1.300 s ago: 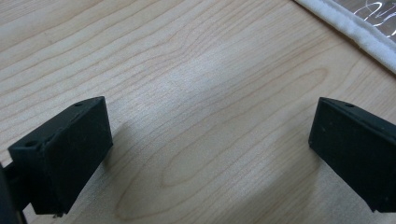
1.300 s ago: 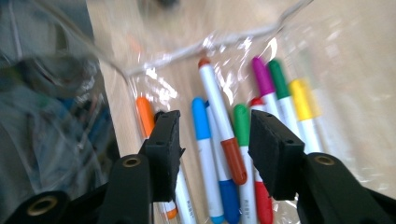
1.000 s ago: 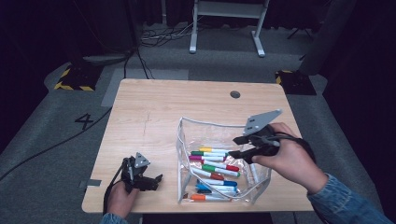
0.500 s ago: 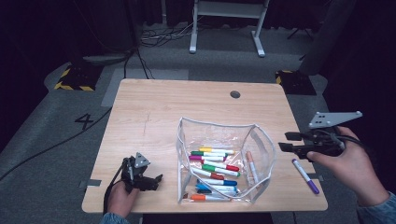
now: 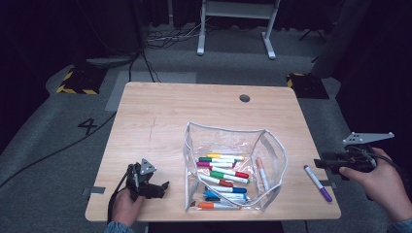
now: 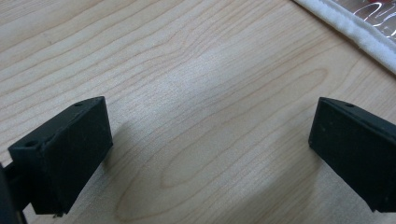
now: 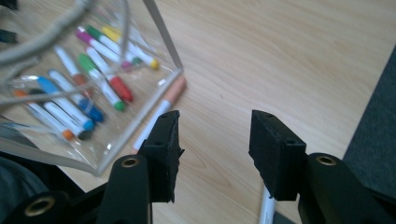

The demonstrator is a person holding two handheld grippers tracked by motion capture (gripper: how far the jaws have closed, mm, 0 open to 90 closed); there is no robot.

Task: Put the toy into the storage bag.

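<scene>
A clear zip pouch (image 5: 272, 145) stands open in the middle of the table with several coloured markers (image 5: 224, 172) lying in it. A peach marker (image 7: 163, 106) lies along the pouch's right wall. To the right of the pouch a purple marker (image 5: 318, 183) rests on the wood. My right gripper (image 5: 320, 163) hovers just above that marker at the table's right edge, open, with nothing between its jaws; the right gripper view shows the marker's white barrel (image 7: 267, 209) under them. My left gripper (image 5: 163, 189) rests open on the table at the front left, its jaws wide apart over bare wood (image 6: 205, 140).
The pouch's white zip edge (image 6: 355, 28) runs just ahead of the left gripper. A cable hole (image 5: 244, 98) sits at the table's far side. The table's right edge (image 7: 369, 93) drops to dark floor beside the right gripper.
My right gripper has pulled back from over the pouch to the table's right edge. The purple marker now lies on the wood there. The left gripper has not moved.
</scene>
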